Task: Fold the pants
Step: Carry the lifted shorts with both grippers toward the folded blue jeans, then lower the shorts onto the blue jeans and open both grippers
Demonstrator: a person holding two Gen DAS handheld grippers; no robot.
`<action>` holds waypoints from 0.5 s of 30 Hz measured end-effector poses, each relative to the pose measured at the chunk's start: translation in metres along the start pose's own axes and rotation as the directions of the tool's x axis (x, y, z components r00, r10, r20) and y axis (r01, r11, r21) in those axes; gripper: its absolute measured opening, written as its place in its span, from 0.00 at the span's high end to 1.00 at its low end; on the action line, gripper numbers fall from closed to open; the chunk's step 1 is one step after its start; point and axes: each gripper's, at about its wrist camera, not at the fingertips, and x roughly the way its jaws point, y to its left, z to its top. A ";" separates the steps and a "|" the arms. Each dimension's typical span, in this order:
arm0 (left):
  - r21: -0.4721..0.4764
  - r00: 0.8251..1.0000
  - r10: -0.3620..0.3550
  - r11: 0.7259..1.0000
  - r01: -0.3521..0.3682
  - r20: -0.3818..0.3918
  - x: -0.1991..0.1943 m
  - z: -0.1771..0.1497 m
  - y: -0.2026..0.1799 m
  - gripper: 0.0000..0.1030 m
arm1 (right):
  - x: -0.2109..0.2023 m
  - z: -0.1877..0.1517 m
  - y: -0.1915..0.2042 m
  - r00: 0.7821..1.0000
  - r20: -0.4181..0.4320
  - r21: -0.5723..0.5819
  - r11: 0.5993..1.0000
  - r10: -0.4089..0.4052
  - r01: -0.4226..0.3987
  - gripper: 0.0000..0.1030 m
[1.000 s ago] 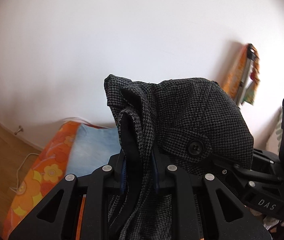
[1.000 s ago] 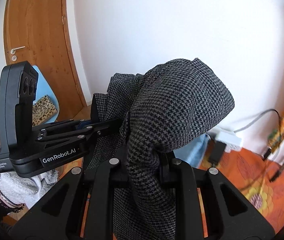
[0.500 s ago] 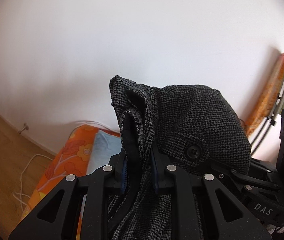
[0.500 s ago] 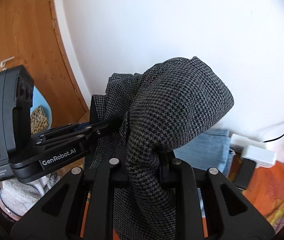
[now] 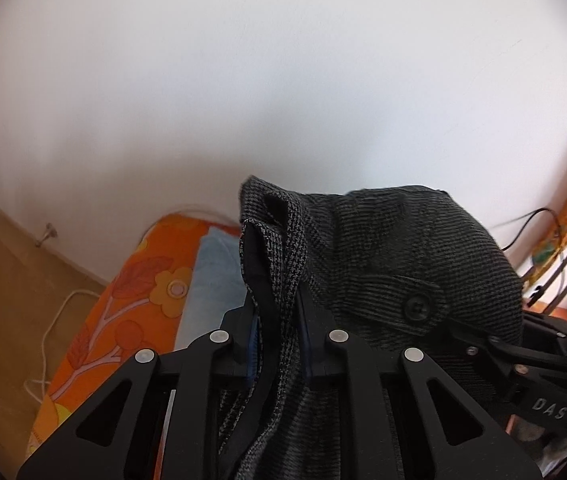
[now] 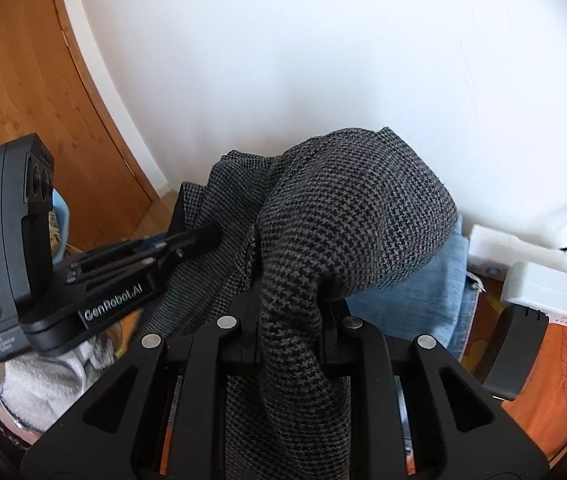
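Observation:
The pants are grey houndstooth with a black button, bunched over both grippers. My left gripper is shut on a folded edge of the waistband. My right gripper is shut on another bunch of the same pants. Both hold the cloth up in the air, close together. The left gripper's body shows at the left of the right wrist view; the right gripper's body shows at the right of the left wrist view. The rest of the pants hangs below, hidden.
Below lies an orange flowered bed cover with folded blue jeans on it. A white wall is ahead. A wooden door stands left. A white power adapter and cables lie on the right. A white towel sits lower left.
Both grippers have tilted and moved forward and down with the pants, so the bed and jeans show nearer. Their grip on the cloth is the same.

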 end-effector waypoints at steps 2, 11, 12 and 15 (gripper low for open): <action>-0.005 0.999 0.039 0.999 -0.039 -0.037 0.012 0.000 0.006 0.86 | 0.004 -0.002 -0.014 0.998 -0.040 0.041 0.998 -0.042 0.043 0.69; -0.002 0.988 0.136 0.991 -0.136 -0.068 0.017 -0.005 0.010 0.82 | -0.027 -0.011 -0.032 0.977 0.023 0.018 0.977 -0.212 0.212 0.46; -0.005 0.988 0.142 0.990 -0.142 -0.063 0.015 -0.005 0.011 0.82 | -0.031 -0.011 -0.023 0.962 0.059 -0.022 0.964 -0.265 0.266 0.46; -0.024 0.989 0.139 0.990 -0.140 -0.054 0.004 -0.005 0.018 0.82 | -0.038 0.000 -0.013 0.948 0.132 -0.044 0.954 -0.290 0.298 0.46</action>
